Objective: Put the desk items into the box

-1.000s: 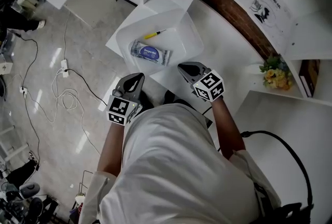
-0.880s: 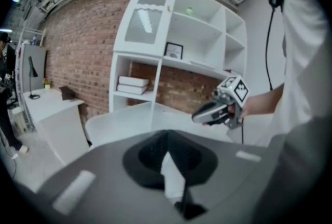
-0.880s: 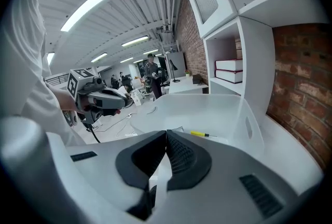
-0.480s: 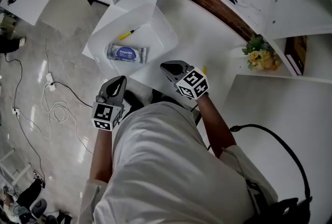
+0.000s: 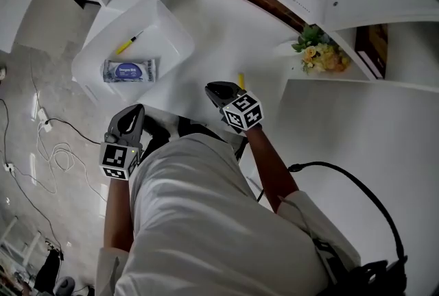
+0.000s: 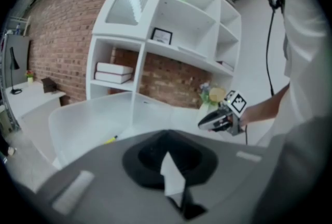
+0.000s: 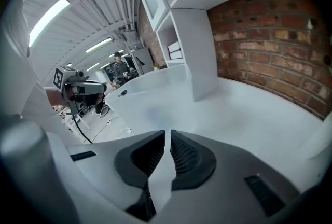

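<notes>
The white box [image 5: 156,19] stands at the left end of the table [image 5: 226,34]. Inside it lie a yellow pen [image 5: 129,43] and a blue packet [image 5: 129,70], a little apart from each other. One small yellow item [image 5: 241,80] lies on the table, just beside the tip of the right claw [image 5: 218,90]; whether they touch, I cannot tell. The right claw is clenched and holds nothing. The left claw [image 5: 134,115] is also clenched and empty; it hangs near the box's front side, off the table edge, above the floor [image 5: 41,116].
</notes>
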The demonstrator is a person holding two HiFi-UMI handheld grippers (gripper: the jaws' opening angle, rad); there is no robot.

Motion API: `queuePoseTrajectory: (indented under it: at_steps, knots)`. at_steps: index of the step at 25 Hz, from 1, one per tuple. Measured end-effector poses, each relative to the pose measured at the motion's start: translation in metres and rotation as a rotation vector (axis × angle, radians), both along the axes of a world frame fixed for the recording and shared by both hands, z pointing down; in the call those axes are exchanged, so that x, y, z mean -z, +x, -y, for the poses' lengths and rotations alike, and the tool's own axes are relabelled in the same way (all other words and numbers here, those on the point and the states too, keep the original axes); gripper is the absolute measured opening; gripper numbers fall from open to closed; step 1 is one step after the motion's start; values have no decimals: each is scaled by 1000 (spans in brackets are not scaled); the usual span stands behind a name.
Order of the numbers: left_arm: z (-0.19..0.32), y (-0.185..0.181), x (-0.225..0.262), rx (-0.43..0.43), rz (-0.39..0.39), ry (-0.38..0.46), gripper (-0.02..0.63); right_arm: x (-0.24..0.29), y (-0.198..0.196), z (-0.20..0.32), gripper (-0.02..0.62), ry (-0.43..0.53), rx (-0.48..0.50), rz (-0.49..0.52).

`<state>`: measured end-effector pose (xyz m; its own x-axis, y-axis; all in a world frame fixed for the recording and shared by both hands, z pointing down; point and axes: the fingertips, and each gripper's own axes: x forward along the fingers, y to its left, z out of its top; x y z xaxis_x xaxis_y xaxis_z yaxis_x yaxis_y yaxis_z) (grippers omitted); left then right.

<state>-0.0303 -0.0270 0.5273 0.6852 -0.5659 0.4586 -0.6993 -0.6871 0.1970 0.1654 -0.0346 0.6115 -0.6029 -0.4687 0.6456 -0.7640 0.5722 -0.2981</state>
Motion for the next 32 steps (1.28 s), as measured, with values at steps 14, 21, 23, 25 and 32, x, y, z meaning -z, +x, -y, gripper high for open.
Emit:
queuePoseTrajectory:
  at_steps: [14,21,23,25,32]
  knots:
    - [-17,53,-24,-68,36,-65,3,-79,123,-44,87,-149,-249,-93]
    - [-28,68,-31,-71,56,-85,3,-126,168,-63,107,-220,-351,-207]
    - [-31,68,-34,-59,62,-94,3,-139,177,-67,110,-243,-365,-226]
    - [-33,68,-37,-47,68,-104,3,-152,186,-70,121,-269,-378,-248]
    - [-44,69,-47,-16,91,-136,3,-190,207,-78,140,-361,-393,-289]
